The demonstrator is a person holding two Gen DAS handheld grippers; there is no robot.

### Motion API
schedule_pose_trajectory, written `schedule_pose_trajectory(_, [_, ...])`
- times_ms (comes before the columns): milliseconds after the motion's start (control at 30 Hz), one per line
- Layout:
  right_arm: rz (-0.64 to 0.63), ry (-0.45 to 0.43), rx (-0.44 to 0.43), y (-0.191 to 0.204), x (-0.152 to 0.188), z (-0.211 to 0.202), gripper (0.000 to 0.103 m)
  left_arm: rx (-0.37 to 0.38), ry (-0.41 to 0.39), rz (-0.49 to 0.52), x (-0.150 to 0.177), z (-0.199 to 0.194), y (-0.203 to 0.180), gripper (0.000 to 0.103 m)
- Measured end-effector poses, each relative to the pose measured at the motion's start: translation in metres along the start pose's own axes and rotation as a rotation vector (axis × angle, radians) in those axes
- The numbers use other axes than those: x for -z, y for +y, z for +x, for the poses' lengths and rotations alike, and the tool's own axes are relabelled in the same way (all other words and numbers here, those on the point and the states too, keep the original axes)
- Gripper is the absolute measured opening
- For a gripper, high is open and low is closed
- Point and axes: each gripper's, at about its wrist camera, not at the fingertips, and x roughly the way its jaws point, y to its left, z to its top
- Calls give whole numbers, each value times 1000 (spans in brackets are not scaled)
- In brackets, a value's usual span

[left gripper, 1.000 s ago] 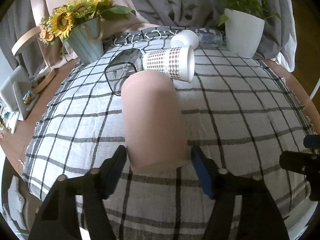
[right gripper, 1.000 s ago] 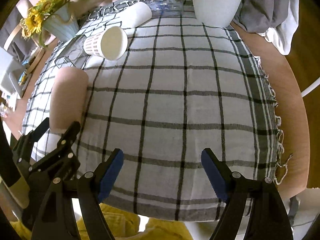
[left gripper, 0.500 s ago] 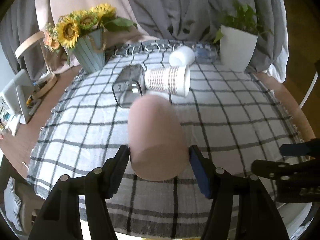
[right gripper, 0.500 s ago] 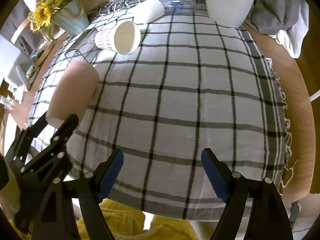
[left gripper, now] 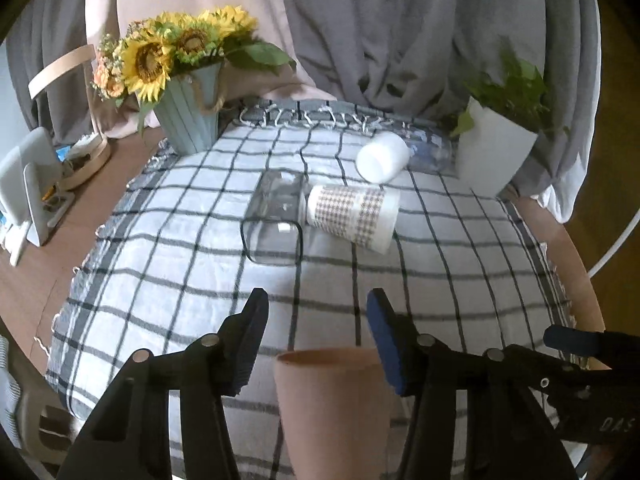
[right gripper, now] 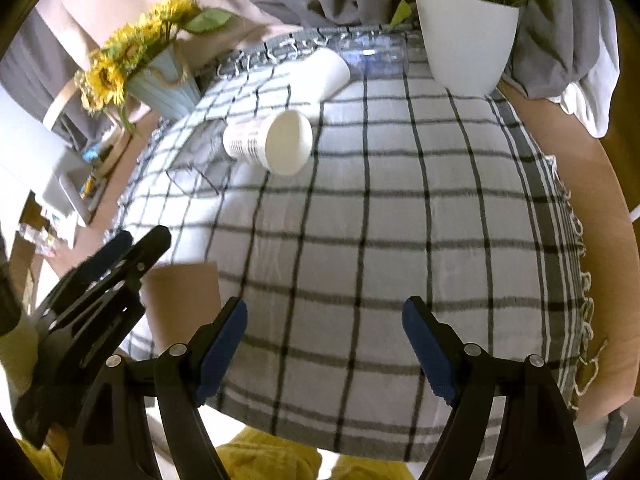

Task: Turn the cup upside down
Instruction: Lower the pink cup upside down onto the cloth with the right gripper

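A pink cup [left gripper: 334, 412] stands on end on the checked cloth near its front edge, flat end up; it also shows in the right wrist view [right gripper: 182, 292]. My left gripper [left gripper: 318, 332] is open, its tips above and behind the cup, which sits low between the fingers [left gripper: 384, 340], not touching that I can see. My right gripper [right gripper: 324, 344] is open and empty over the cloth's front edge, to the right of the cup. The left gripper's body shows in the right wrist view [right gripper: 100, 288].
A patterned paper cup [left gripper: 354, 216] lies on its side mid-table, beside a clear square container [left gripper: 276, 224]. A white cup [left gripper: 382, 158] and a clear bottle [left gripper: 430, 152] lie farther back. A sunflower vase [left gripper: 188, 112] and a white plant pot [left gripper: 492, 152] stand at the back corners.
The pink cup, lying on its side between the left fingers before, was lifted, turned and now stands on end. The left gripper has risen and pulled back; the right gripper stayed open.
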Motion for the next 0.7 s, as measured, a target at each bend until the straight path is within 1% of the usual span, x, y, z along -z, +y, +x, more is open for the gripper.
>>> schedule_pose_trajectory(67, [7,-20,-8,2,-5,-3,81,-3,-14,9,-1,-4,1,51])
schedule_pose_trajectory(200, [1,-44,-20,7,-9,-8,81,11,0,9,-2,-10,2,51])
schedule_pose_trajectory(333, [12,-56,-32,7,-8,-12,81,-8,4,27,3,-20,1,51])
schedule_pose_trajectory(400, [19,-59,-36,7,-7,-14,81,-5,17,33,8,-24,1,60])
schedule_pose_trajectory(433, [20,-56,-40,6,-7,-14,81,-5,22,37,13,-26,0,70])
schedule_pose_trajectory(467, [20,-51,-43,5,-6,-14,81,-3,21,40,15,-28,0,75])
schedule_pose_trajectory(567, [13,-41,-37,5,-2,-13,81,-10,25,66,30,-33,-6,77])
schedule_pose_trajectory(700, [-9,-27,-24,4,4,-11,81,-4,80,65,50,-25,-8,77])
